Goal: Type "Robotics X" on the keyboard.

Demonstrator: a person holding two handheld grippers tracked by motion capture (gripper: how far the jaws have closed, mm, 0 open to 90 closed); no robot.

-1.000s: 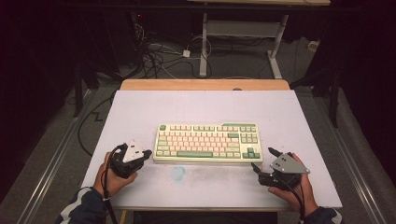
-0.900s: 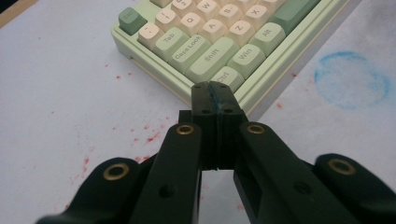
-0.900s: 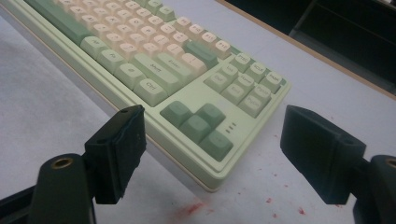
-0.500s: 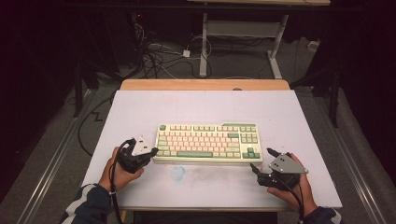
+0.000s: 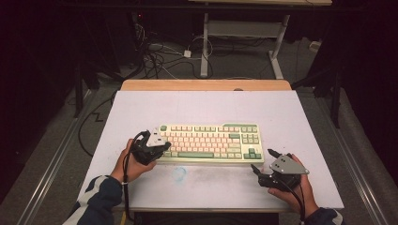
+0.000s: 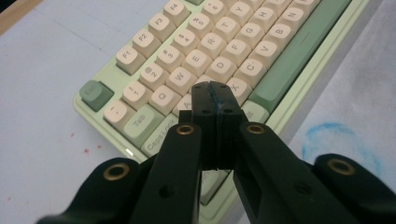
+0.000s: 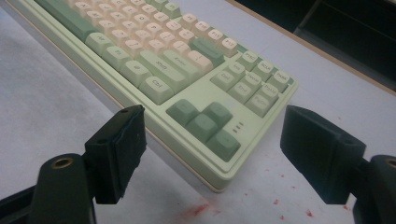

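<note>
A pale green keyboard (image 5: 209, 143) with cream and green keys lies in the middle of the white table. My left gripper (image 5: 159, 147) hovers over its left end, jaws pressed together with nothing between them; in the left gripper view its tips (image 6: 215, 95) sit just above the keys (image 6: 187, 60) near the A key. My right gripper (image 5: 263, 161) rests near the keyboard's front right corner, open. In the right gripper view its two pads (image 7: 122, 149) stand wide apart, framing the arrow-key corner of the keyboard (image 7: 205, 126) without touching it.
The white table sheet (image 5: 206, 108) has a blue smudge (image 5: 179, 174) in front of the keyboard and small red specks (image 7: 201, 208). A wooden strip (image 5: 206, 85) edges the far side. Cables (image 5: 159, 51) and a desk frame (image 5: 244, 33) lie on the floor beyond.
My left gripper has moved right from the table beside the keyboard onto its left end, still shut. The right gripper has stayed where it was.
</note>
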